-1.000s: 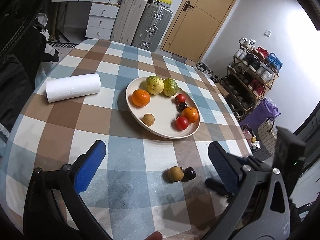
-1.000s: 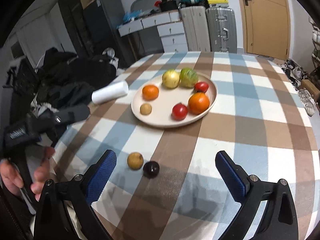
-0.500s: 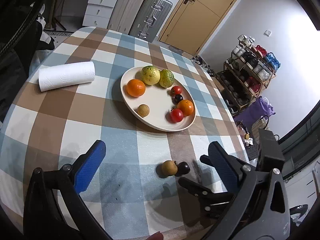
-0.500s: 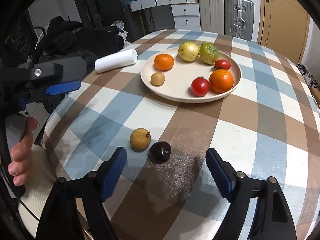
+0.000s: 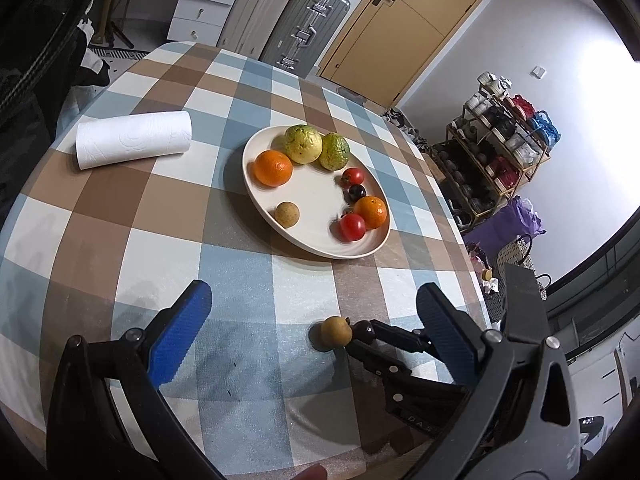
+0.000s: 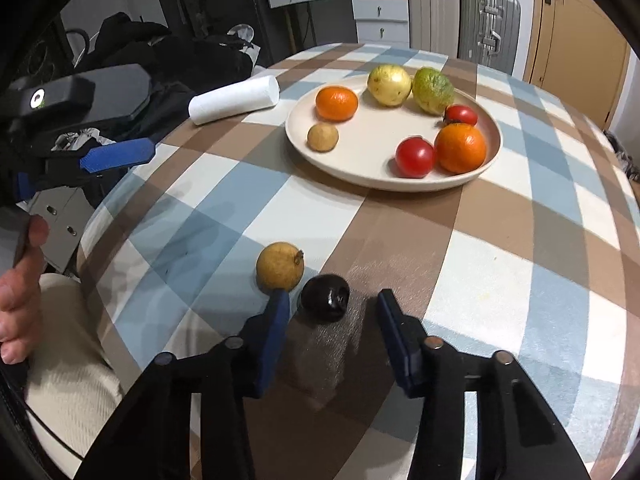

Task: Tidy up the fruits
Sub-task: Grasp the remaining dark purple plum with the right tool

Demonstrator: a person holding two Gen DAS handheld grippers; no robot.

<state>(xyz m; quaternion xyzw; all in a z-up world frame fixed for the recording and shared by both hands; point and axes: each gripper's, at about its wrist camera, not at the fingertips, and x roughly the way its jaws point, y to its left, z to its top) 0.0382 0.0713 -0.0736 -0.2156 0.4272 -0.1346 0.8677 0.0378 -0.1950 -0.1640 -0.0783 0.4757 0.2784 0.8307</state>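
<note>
A cream plate [image 5: 256, 208] [image 6: 360, 172] on the checked table holds two oranges, two green-yellow fruits, two red tomatoes, a small tan fruit and a dark plum. On the cloth in front of it lie a tan round fruit [image 6: 279, 266] [image 5: 336, 332] and a dark plum [image 6: 325, 303] [image 5: 363, 327], touching. My right gripper [image 6: 334, 300] is open, its jaws on either side of the loose plum without gripping it; it also shows in the left wrist view [image 5: 384, 344]. My left gripper [image 5: 312, 300] is open and empty above the table's near side.
A paper towel roll [image 5: 134, 139] [image 6: 234, 99] lies left of the plate. Suitcases, drawers and a door stand behind the table. A shoe rack [image 5: 496, 148] is at the right. Dark clothes are piled at the left.
My right gripper has come down and forward to the loose plum and narrowed its jaws around it. The left gripper has shifted slightly; the fruits have not moved.
</note>
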